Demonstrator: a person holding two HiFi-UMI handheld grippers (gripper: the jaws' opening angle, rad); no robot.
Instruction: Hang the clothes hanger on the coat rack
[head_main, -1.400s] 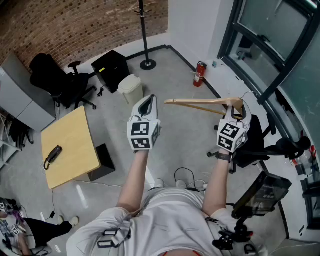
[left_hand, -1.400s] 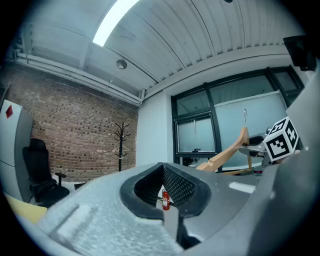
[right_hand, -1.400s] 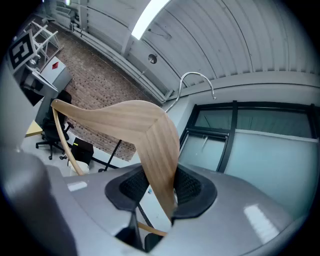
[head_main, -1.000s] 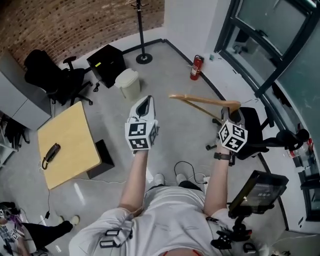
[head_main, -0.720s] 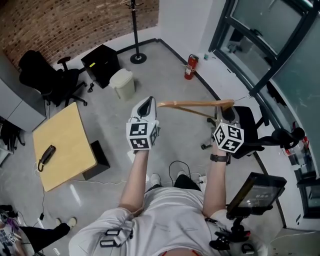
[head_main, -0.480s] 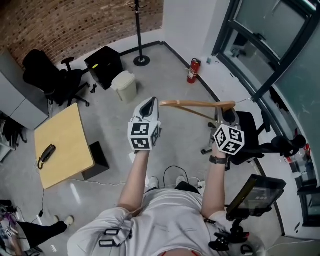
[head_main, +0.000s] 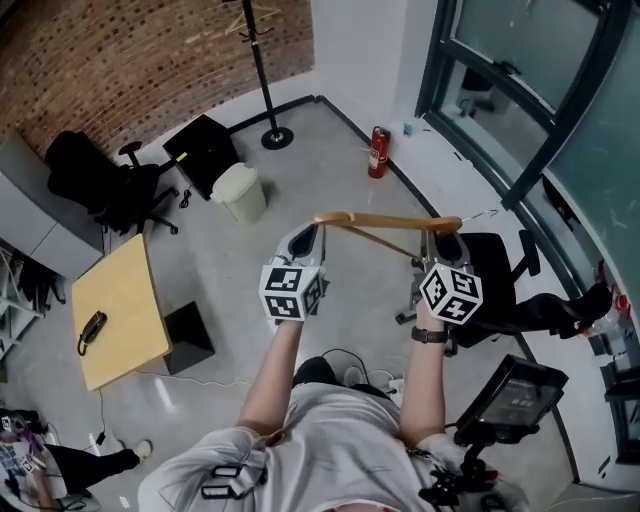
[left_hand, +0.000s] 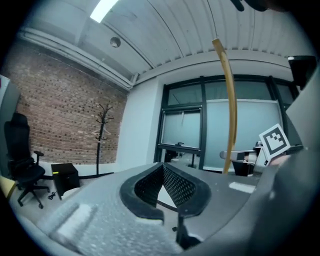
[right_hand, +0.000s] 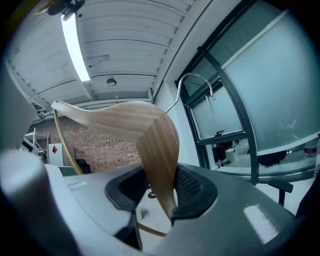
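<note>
A wooden clothes hanger (head_main: 385, 220) with a metal hook (right_hand: 195, 82) is held level in the air, and my right gripper (head_main: 443, 240) is shut on its wooden shoulder (right_hand: 157, 150). My left gripper (head_main: 305, 235) is shut with nothing between its pads (left_hand: 172, 182). Its tip lies close beside the hanger's left end, and the left gripper view shows that wooden arm (left_hand: 230, 105) off to the right, outside the jaws. The black coat rack (head_main: 262, 75) stands far ahead by the brick wall and shows small in the left gripper view (left_hand: 101, 135).
On the floor ahead are a white bin (head_main: 240, 190), a black cabinet (head_main: 205, 150) and a red fire extinguisher (head_main: 377, 152). A black office chair (head_main: 100, 185) and a yellow table (head_main: 115, 310) are at the left. Another black chair (head_main: 500, 285) stands by the window wall at the right.
Both grippers have travelled across the room. The hanger has rolled flatter in the right gripper, and the left gripper's tip now lies by the hanger's left end.
</note>
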